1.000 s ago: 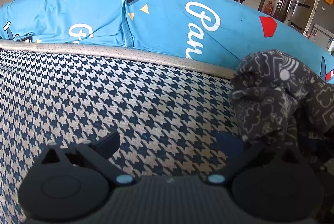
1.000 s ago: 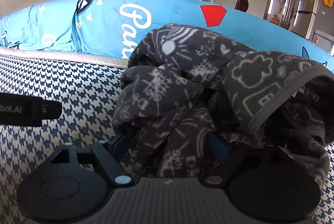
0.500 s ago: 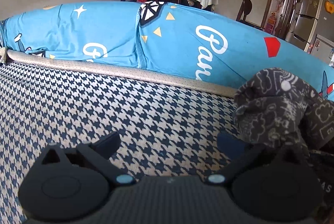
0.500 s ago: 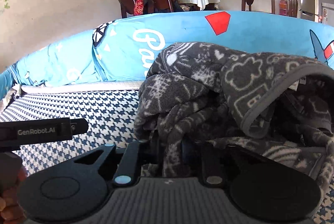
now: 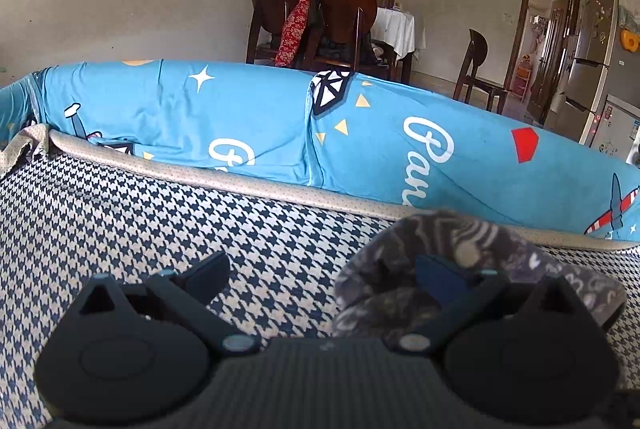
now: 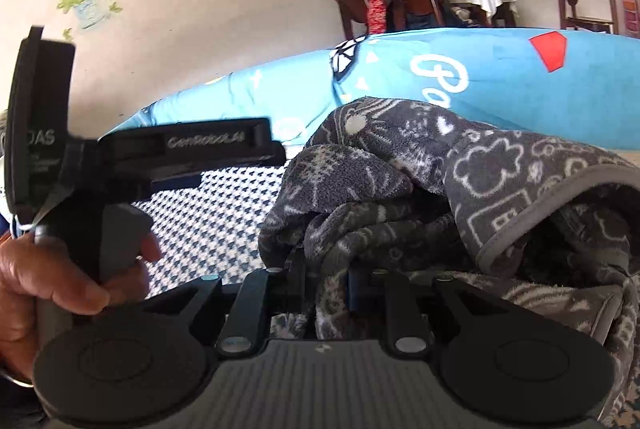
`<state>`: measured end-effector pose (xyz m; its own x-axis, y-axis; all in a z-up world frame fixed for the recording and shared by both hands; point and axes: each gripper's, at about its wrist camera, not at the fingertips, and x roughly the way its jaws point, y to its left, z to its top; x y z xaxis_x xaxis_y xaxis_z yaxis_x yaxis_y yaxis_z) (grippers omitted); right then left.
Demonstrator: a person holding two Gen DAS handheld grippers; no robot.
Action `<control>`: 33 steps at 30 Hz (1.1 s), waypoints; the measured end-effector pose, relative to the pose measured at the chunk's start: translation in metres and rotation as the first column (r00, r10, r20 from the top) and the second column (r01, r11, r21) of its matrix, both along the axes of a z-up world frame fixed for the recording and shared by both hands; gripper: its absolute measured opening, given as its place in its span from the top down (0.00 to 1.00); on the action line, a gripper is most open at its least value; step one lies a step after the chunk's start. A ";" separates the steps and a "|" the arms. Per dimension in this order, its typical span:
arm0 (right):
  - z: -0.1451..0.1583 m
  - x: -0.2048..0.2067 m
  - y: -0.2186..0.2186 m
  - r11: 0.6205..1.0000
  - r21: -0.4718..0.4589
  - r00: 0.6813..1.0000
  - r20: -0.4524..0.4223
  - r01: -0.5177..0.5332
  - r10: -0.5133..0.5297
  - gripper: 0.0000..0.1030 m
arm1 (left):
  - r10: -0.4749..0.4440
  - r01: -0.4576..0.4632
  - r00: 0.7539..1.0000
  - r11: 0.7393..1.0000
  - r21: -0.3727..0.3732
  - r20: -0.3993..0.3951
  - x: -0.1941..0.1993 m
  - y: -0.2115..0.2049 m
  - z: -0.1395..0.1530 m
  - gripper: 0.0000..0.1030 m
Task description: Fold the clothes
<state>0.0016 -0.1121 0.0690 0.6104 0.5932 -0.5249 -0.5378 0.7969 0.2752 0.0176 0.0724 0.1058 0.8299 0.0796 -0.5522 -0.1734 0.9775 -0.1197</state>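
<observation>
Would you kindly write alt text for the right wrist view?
The right gripper is shut on a bunched dark grey fleece garment with white doodles above a houndstooth mat; beside it a hand holds the left gripper.

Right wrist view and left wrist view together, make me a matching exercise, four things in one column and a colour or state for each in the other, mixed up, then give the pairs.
Things:
1. right gripper
2. left gripper
3. long cushion
4. cloth over the chair

States or colours:
A. bright blue with white lettering
B. red patterned
C. shut on the grey garment
D. jaws wide apart, gripping nothing

Pairs: 1-C, 2-D, 3-A, 4-B
</observation>
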 end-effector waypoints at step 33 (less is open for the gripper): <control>0.009 -0.058 -0.076 0.964 -0.136 0.974 0.048 0.228 -0.223 0.42 | -0.159 0.164 0.984 0.985 0.054 -0.082 -0.059 -0.037 -0.039 0.00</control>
<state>-0.0560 -0.1884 0.0777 0.7376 0.3604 -0.5709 -0.3465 0.9278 0.1381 -0.0414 0.0351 0.0665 0.7898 -0.0173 -0.6132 -0.0189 0.9984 -0.0526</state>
